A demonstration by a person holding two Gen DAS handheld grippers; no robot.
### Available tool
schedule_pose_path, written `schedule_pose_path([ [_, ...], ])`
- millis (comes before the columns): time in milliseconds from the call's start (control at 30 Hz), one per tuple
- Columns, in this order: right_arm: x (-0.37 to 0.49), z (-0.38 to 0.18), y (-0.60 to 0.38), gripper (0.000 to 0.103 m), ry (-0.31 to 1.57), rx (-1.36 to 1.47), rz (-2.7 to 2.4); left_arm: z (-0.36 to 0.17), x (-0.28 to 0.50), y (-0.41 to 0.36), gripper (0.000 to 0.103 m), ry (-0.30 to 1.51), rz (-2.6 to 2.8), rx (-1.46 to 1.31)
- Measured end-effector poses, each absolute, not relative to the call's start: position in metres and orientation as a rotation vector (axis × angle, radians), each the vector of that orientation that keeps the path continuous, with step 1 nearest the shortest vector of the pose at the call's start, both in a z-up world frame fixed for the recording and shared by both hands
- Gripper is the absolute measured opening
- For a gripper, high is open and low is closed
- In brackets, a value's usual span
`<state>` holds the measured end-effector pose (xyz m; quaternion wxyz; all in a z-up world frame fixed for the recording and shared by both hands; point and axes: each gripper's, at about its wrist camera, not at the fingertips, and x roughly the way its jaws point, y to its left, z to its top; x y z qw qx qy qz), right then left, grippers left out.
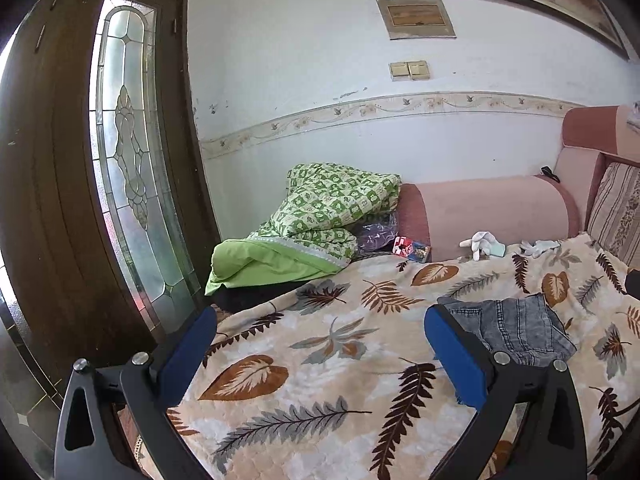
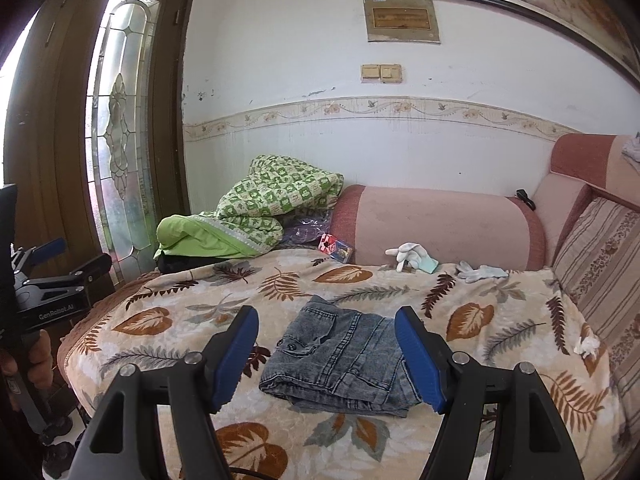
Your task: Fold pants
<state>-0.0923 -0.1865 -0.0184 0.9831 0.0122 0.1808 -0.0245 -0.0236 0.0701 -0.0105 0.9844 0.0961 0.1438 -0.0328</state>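
The grey-blue washed denim pants [image 2: 340, 360] lie as a compact, several-layered rectangle on the plush beige blanket printed with brown and grey leaves [image 2: 360, 276] that covers the sofa bed. A buttoned pocket flap faces up and the edges of the bundle line up fairly well. By my reading the fold is essentially done; at most a little squaring or smoothing of the near edge remains.

The right tongs [image 2: 326, 356] hang released just in front of the bundle, their blue pads spread wide on either side of it and pressing on nothing. The left tongs [image 1: 320, 356] are likewise spread and empty over bare blanket, with the denim showing just past their right pad; from the right wrist view they sit off to the left, held in a person's hand [image 2: 24, 364].

Further back lie a green checked quilt [image 2: 276, 204], a pink cylindrical bolster [image 2: 436, 228], white gloves [image 2: 408, 254] and a striped cushion [image 2: 600, 256].
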Motion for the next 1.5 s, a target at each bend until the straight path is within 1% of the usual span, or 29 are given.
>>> schedule_pose_path([
  [467,-0.106,-0.016,-0.212,0.074,0.343,0.022,-0.128,-0.013,-0.033,0.05,0.103,0.296,-0.138,0.214],
  [700,-0.101,-0.028,-0.216,0.074,0.377,0.025,-0.135,-0.019,-0.031,0.043,0.103,0.321,-0.198,0.204],
  [1500,-0.075,-0.044,-0.175,0.074,0.446,-0.052,-0.07,-0.03,-0.019,0.066,0.103,0.327,-0.192,0.145],
])
